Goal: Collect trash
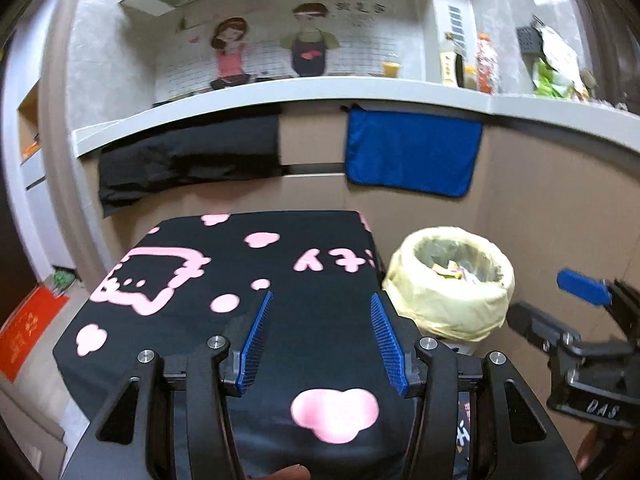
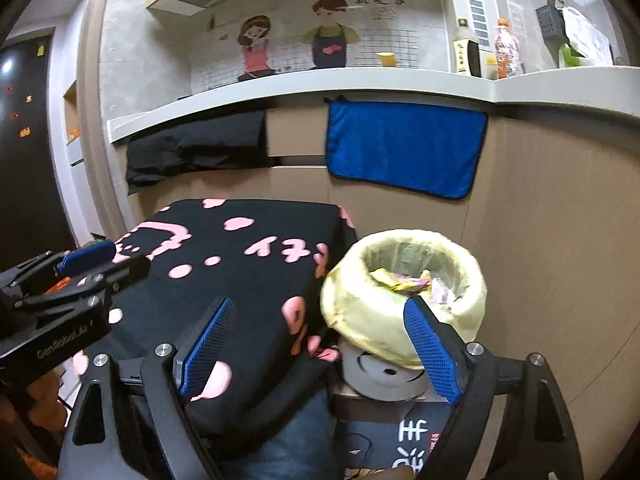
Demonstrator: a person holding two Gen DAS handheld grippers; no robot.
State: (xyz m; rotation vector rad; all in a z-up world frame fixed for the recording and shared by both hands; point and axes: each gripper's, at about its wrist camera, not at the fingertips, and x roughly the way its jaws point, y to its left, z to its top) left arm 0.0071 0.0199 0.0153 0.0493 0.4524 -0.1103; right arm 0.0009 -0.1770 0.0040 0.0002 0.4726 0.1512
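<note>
Table (image 1: 192, 360) under black-and-pink cloth (image 1: 224, 264) stands beside lined bin (image 1: 452, 292).

My left gripper (image 2: 86, 268), left of the black cloth (image 2: 240, 264), bears "GenRobot.AI" on its body; my right gripper (image 1: 592, 300) reads "DAS". Wall lettering above the cloth is illegible.

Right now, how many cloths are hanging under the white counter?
2. A black cloth hangs on the left, and a blue cloth hangs to its right, above the trash bin. More could be out of view.
</note>
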